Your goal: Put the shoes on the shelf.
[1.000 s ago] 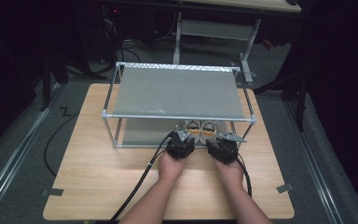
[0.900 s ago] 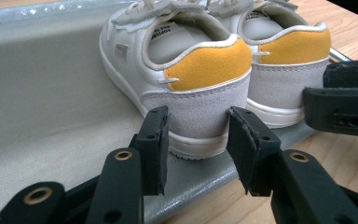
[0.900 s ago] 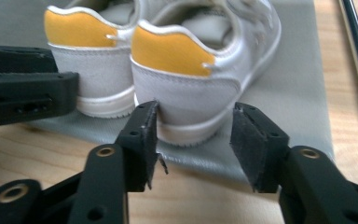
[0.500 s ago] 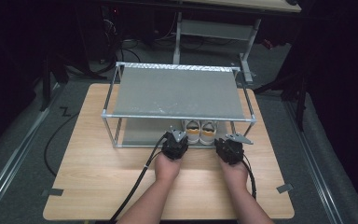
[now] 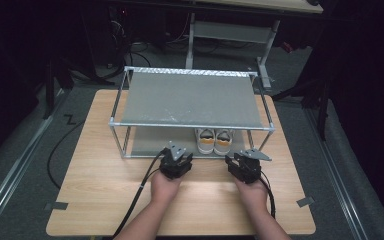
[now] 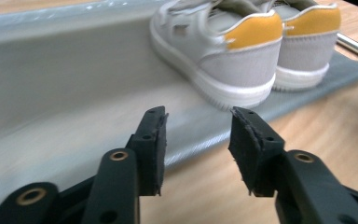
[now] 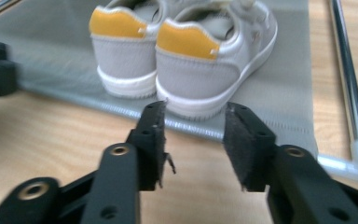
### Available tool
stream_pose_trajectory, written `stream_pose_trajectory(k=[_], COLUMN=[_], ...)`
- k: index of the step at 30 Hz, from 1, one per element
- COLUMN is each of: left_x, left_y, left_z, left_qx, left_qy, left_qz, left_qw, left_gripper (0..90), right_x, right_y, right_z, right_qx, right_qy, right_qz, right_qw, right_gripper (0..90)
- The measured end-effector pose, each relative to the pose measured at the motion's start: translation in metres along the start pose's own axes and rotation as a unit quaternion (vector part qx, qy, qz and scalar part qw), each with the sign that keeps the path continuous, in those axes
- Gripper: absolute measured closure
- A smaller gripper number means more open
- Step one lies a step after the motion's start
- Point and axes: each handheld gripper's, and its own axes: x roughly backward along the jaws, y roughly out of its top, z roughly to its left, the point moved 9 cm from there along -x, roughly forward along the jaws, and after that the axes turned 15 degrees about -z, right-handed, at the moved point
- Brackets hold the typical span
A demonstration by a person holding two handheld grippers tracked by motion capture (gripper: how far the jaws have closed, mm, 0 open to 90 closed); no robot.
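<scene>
Your left hand-held gripper (image 5: 176,161) and right hand-held gripper (image 5: 243,165) both sit spread, pinching nothing, jaws just opening. The pair of grey sneakers with yellow heel tabs (image 5: 215,141) rests on the lower grey fabric shelf of the metal-framed rack (image 5: 190,97), toward the wooden worktop's (image 5: 95,190) right edge.

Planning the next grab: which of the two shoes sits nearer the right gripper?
The right-hand shoe of the pair, directly ahead of the right gripper; the left shoe sits farther over.

Both forearms reach forward side by side, left gripper (image 5: 176,161) and right gripper (image 5: 243,165) with jaws just opening, nothing between.
</scene>
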Motion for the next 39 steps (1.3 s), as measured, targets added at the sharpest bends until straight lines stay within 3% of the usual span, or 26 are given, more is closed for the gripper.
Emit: stream_pose_trajectory(k=[7, 9, 10, 13, 14, 16, 17, 18, 21, 23, 25, 26, 28, 39], left_x=[0.068, 0.098, 0.098, 0.125, 0.134, 0.145, 0.148, 0.149, 0.147, 0.143, 0.14, 0.139, 0.137, 0.135], left_y=[-0.006, -0.007, -0.007, -0.012, -0.013, -0.018, -0.021, -0.024, -0.023, -0.024, -0.026, -0.026, -0.026, -0.03], left_z=[0.047, 0.073, 0.073, 0.099, 0.109, 0.122, 0.127, 0.133, 0.14, 0.142, 0.14, 0.139, 0.136, 0.133], left_qx=[-0.006, -0.014, -0.014, -0.015, -0.013, -0.02, -0.019, 0.005, 0.021, 0.036, 0.032, 0.018, 0.005, 0.0], left_qy=[0.009, 0.022, 0.022, 0.047, 0.057, 0.072, 0.079, 0.082, 0.089, 0.087, 0.081, 0.08, 0.077, 0.071], left_qz=[0.009, 0.015, 0.015, 0.025, 0.022, 0.02, 0.018, 0.015, 0.009, 0.01, 0.016, 0.019, 0.024, 0.029], left_qw=[0.9999, 0.9995, 0.9995, 0.9985, 0.9981, 0.997, 0.9966, 0.9965, 0.9958, 0.9955, 0.9961, 0.9965, 0.9967, 0.997], left_gripper=[44.5, 41.9, 41.4, 39.8, 39.2, 39.0, 39.6, 39.7, 39.6, 39.1, 38.7, 38.6, 38.4, 38.4], right_x=[0.023, 0.031, 0.031, 0.037, 0.043, 0.046, 0.051, 0.053, 0.059, 0.061, 0.062, 0.065, 0.065, 0.064], right_y=[-0.004, -0.006, -0.006, -0.01, -0.014, -0.016, -0.02, -0.021, -0.024, -0.028, -0.028, -0.03, -0.034, -0.038], right_z=[-0.006, -0.01, -0.01, -0.014, -0.017, -0.018, -0.019, -0.019, -0.019, -0.018, -0.019, -0.024, -0.029, -0.043], right_qx=[0.01, 0.012, 0.012, 0.016, 0.036, 0.041, 0.043, 0.041, 0.03, 0.037, 0.045, 0.056, 0.047, 0.033], right_qy=[-0.001, -0.009, -0.009, -0.014, -0.02, -0.023, -0.027, -0.028, -0.025, -0.016, -0.016, -0.022, -0.026, -0.036], right_qz=[0.004, -0.001, -0.001, 0.0, -0.001, 0.003, 0.009, 0.01, 0.005, 0.015, 0.016, 0.019, 0.026, 0.036], right_qw=[0.9999, 0.9999, 0.9999, 0.9998, 0.9991, 0.9989, 0.9987, 0.9987, 0.9992, 0.9991, 0.9987, 0.998, 0.9982, 0.9982], right_gripper=[47.6, 43.3, 43.3, 37.4, 36.4, 35.9, 35.3, 34.9, 34.0, 31.0, 30.7, 30.6, 29.6, 29.1])
